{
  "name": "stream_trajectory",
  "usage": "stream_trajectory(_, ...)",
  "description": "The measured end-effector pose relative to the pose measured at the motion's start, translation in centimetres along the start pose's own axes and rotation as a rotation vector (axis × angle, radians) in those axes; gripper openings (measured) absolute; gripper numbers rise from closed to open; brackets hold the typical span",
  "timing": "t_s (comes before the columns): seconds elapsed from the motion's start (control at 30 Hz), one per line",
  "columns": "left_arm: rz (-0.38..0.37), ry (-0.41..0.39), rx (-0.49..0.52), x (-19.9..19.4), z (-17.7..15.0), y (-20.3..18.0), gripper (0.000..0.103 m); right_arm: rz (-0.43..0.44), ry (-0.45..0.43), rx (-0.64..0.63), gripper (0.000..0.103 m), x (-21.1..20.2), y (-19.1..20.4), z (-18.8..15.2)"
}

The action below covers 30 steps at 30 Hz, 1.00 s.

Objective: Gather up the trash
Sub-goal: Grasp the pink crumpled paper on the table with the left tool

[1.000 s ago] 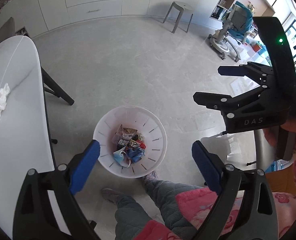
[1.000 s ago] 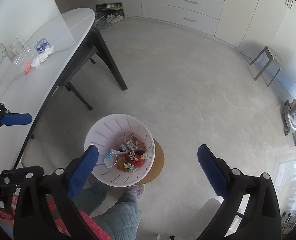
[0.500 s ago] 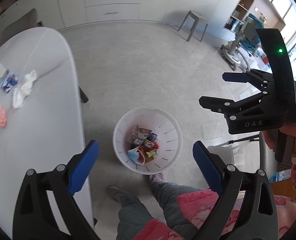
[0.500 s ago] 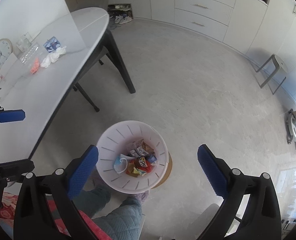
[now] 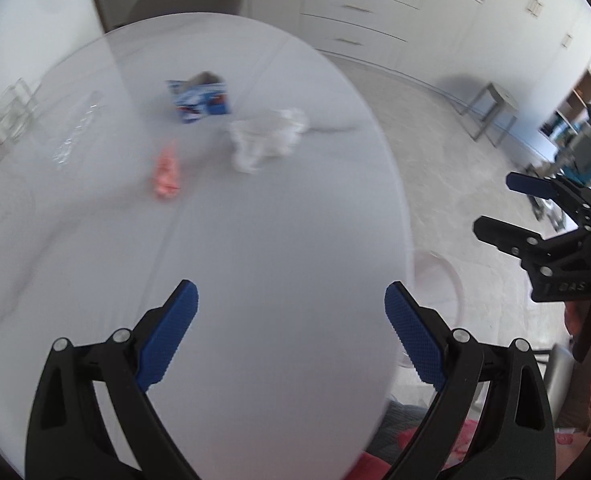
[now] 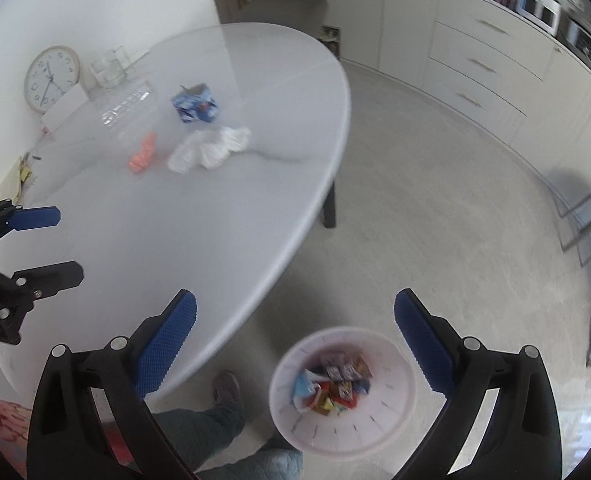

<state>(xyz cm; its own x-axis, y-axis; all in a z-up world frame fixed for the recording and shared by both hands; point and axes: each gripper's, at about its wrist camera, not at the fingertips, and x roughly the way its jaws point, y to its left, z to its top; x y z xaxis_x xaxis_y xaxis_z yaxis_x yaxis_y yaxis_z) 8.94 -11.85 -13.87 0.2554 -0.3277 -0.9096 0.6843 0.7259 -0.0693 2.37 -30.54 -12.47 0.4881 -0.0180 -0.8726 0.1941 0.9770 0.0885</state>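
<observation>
Three pieces of trash lie on the white table [image 5: 255, 260]: a blue and white wrapper [image 5: 201, 101], a crumpled white tissue [image 5: 265, 140] and a small pink piece [image 5: 167, 170]. They also show in the right wrist view: wrapper [image 6: 194, 105], tissue [image 6: 209, 148], pink piece [image 6: 142, 154]. The white bin [image 6: 341, 390] with wrappers inside stands on the floor by the table edge. My left gripper [image 5: 291, 336] is open and empty over the table. My right gripper [image 6: 295, 344] is open and empty above the floor near the bin.
A round wall clock [image 6: 51, 78] and clear containers [image 6: 109, 66] sit at the table's far side. A chair [image 6: 283, 8] stands behind the table, a stool [image 6: 583, 220] on the floor at right. The person's legs [image 6: 219, 420] are beside the bin.
Both grippers have swung up and left from over the bin toward the table. The table trash is now ahead of the left gripper. Both stay open and empty.
</observation>
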Motion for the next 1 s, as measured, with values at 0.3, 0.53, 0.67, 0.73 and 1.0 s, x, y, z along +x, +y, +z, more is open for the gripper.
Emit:
stream_trajectory(0.3, 0.031, -0.028, -0.102, 1.9, 3.2, 7.3, 0.09, 0.067, -0.002, -0.028, 0.099, 3.4, 4.6, 6.5)
stream_trajectory(0.53, 0.011, -0.034, -0.149, 5.6, 5.9, 9.2, 0.089, 0.054, 0.015, -0.032, 0.099, 4.6, 5.5, 7.7)
stream_trajectory(0.67, 0.008, -0.003, -0.168, 8.6, 7.3, 9.6, 0.081, 0.044, 0.029, -0.019, 0.099, 5.1, 5.4, 7.8)
stream_trajectory(0.73, 0.018, 0.008, -0.176, 9.8, 7.7, 9.9, 0.081, 0.042, 0.033, -0.011, 0.099, 5.3, 5.3, 7.8)
stream_trajectory(1.0, 0.057, 0.046, -0.204, 12.0, 8.3, 10.8, 0.031, 0.046, 0.051, 0.011, 0.099, 6.1, 5.3, 7.8)
